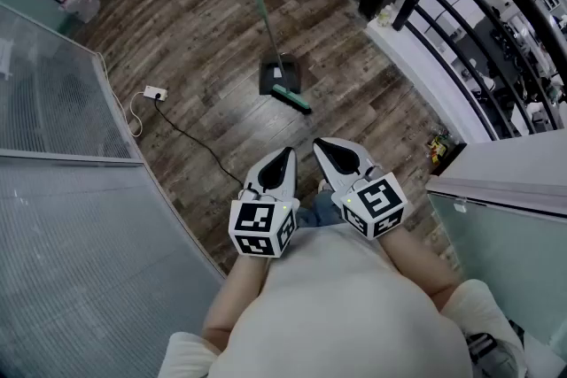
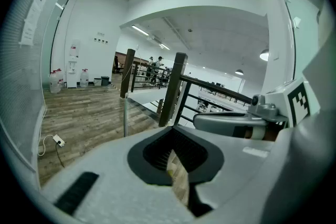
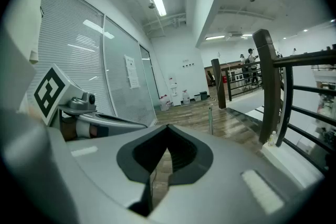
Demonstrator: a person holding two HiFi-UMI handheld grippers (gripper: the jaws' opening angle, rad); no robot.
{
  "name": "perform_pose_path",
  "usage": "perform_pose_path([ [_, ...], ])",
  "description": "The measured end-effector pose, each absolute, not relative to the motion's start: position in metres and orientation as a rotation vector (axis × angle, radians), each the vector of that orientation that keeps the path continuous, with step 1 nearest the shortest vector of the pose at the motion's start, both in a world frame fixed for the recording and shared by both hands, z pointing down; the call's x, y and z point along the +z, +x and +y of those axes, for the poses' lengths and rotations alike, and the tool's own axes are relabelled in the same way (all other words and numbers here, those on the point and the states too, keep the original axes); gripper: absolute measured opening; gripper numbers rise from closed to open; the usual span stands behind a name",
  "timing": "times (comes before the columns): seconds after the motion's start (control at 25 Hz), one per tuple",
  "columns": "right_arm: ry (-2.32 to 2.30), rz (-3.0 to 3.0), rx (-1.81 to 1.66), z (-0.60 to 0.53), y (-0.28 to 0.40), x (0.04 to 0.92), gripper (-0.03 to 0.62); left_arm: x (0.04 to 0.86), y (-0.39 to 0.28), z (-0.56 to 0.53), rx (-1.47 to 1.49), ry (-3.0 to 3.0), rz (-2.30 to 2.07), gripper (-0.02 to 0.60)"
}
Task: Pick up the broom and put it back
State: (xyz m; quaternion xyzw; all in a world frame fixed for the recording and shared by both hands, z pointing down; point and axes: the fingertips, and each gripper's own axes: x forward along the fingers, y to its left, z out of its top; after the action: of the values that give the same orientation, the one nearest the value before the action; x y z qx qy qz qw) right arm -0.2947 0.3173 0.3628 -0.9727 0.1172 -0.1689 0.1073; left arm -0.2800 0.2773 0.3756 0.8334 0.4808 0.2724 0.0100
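1. Broom [image 1: 291, 96] rests by a dark dustpan [image 1: 277, 75] on the wood floor in the head view. It is well ahead of the left gripper [image 1: 282, 157] and the right gripper [image 1: 326, 146], which are held near the body.
2. Left gripper view: the jaws meet with nothing between them.
3. Right gripper view: the jaws are likewise closed and empty. The task seems to be at the approach step; next, step closer, open a claw and take the handle.
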Motion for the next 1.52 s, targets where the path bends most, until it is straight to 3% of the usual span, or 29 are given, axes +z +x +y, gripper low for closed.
perform_pose_path([
  [0.6, -2.877, 0.492, -0.471, 0.288, -0.309, 0.357, 0.003, 0.365, -0.29, 0.255, 0.765, 2.646, 1.405, 0.0],
  [1.52, -2.85, 0.616, -0.418, 0.343, -0.287, 0.359, 0.005, 0.371, -0.27, 0.303, 0.72, 2.676, 1.263, 0.0],
])
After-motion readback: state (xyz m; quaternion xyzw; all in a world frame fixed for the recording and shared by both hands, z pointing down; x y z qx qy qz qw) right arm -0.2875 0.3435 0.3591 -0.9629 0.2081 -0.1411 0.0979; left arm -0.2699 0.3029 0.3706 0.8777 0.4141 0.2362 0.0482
